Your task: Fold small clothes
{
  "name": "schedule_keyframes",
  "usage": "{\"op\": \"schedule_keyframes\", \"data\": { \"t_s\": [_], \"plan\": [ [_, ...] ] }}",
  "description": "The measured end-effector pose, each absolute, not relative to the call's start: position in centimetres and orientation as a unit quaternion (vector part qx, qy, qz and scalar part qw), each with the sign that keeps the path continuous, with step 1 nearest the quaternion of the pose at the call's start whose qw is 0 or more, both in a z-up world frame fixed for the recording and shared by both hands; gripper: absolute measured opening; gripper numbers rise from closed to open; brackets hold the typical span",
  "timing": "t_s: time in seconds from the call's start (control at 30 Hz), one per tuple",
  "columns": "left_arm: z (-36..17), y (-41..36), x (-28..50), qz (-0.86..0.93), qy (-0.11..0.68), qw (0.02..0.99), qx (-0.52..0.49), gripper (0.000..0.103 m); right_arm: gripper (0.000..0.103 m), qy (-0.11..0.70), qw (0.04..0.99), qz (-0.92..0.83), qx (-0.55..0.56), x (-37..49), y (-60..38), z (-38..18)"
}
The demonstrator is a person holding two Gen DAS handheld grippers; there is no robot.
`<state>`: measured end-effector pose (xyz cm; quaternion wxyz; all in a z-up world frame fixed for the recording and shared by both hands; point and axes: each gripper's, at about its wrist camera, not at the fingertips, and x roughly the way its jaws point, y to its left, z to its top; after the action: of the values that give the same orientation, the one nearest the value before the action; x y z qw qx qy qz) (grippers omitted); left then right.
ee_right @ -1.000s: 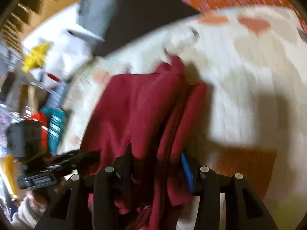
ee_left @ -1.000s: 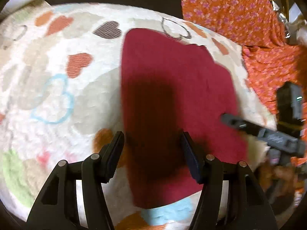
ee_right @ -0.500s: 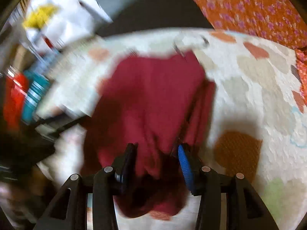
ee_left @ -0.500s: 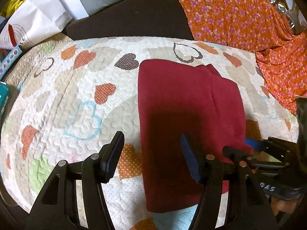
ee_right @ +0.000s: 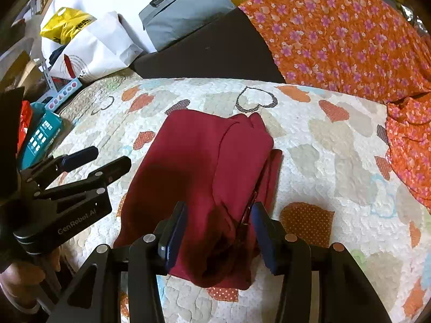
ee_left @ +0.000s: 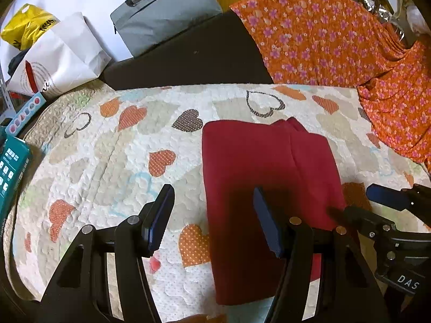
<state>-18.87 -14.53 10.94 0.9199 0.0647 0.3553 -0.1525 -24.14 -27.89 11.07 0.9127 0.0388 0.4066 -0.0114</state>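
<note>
A dark red garment (ee_left: 266, 177) lies folded into a long rectangle on the heart-patterned quilt (ee_left: 113, 156). It also shows in the right wrist view (ee_right: 204, 172), with bunched layers along its right edge. My left gripper (ee_left: 212, 220) is open and empty, hovering over the garment's left edge near its front end. My right gripper (ee_right: 218, 231) is open above the garment's near end, with cloth lying between the jaws but not pinched. The right gripper also shows in the left wrist view (ee_left: 358, 202), and the left gripper in the right wrist view (ee_right: 94, 161).
An orange flowered cloth (ee_left: 336, 43) lies at the back right. A dark cushion (ee_left: 188, 59), a grey bag (ee_left: 164, 10), a white paper bag (ee_left: 62, 56) and a yellow bag (ee_left: 27, 24) stand behind the quilt. Teal boxes (ee_left: 10, 167) sit at the left edge.
Both grippers have pulled back and up from the garment. The right gripper, which held bunched red cloth a second ago, has opened and the cloth now lies flat on the quilt.
</note>
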Motion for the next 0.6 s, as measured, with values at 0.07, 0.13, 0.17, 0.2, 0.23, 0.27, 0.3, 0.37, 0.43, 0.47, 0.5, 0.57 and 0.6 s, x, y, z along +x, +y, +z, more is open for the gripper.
{"op": "schedule_keyframes", "data": {
  "t_s": [0.07,0.13,0.17,0.2,0.23,0.27,0.3,0.37,0.43,0.47,0.5,0.57,0.6],
  "plan": [
    [11.03,-14.47,-18.93,-0.152,0.355,0.92,0.063,0.061,0.048,0.404,0.913,-0.012,0.048,-24.13,-28.0,11.21],
    [11.09,-14.46,-19.02,-0.152,0.353,0.921,0.063,0.061,0.048,0.399,0.915,-0.014,0.059,-24.15,-28.24,11.42],
    [11.09,-14.49,-19.04,-0.152,0.352,0.921,0.064,0.061,0.048,0.397,0.915,-0.016,0.063,-24.15,-28.28,11.46],
    [11.08,-14.52,-19.01,-0.152,0.352,0.921,0.066,0.061,0.048,0.396,0.916,-0.018,0.065,-24.13,-28.33,11.48],
    [11.06,-14.54,-19.01,-0.152,0.352,0.921,0.067,0.061,0.048,0.396,0.915,-0.02,0.068,-24.08,-28.41,11.45],
    [11.03,-14.54,-18.95,-0.152,0.352,0.921,0.067,0.061,0.048,0.398,0.915,-0.021,0.07,-23.96,-28.49,11.41],
    [11.02,-14.54,-18.93,-0.152,0.353,0.921,0.067,0.061,0.048,0.4,0.913,-0.022,0.073,-23.85,-28.58,11.34],
    [10.96,-14.56,-18.82,-0.152,0.356,0.92,0.066,0.061,0.048,0.401,0.913,-0.019,0.077,-23.74,-28.57,11.25],
    [10.91,-14.57,-18.74,-0.152,0.357,0.919,0.065,0.061,0.048,0.404,0.911,-0.02,0.078,-23.61,-28.54,11.1],
    [10.92,-14.58,-18.73,-0.153,0.357,0.919,0.064,0.061,0.048,0.405,0.911,-0.02,0.079,-23.56,-28.53,11.05],
    [10.91,-14.57,-18.72,-0.153,0.357,0.919,0.065,0.061,0.048,0.405,0.911,-0.019,0.079,-23.55,-28.52,11.01],
    [10.89,-14.68,-18.74,-0.154,0.356,0.919,0.068,0.061,0.048,0.406,0.91,-0.018,0.079,-23.47,-28.47,10.91],
    [10.87,-14.75,-18.76,-0.155,0.355,0.919,0.069,0.061,0.048,0.407,0.91,-0.017,0.079,-23.41,-28.42,10.84]
  ]
}}
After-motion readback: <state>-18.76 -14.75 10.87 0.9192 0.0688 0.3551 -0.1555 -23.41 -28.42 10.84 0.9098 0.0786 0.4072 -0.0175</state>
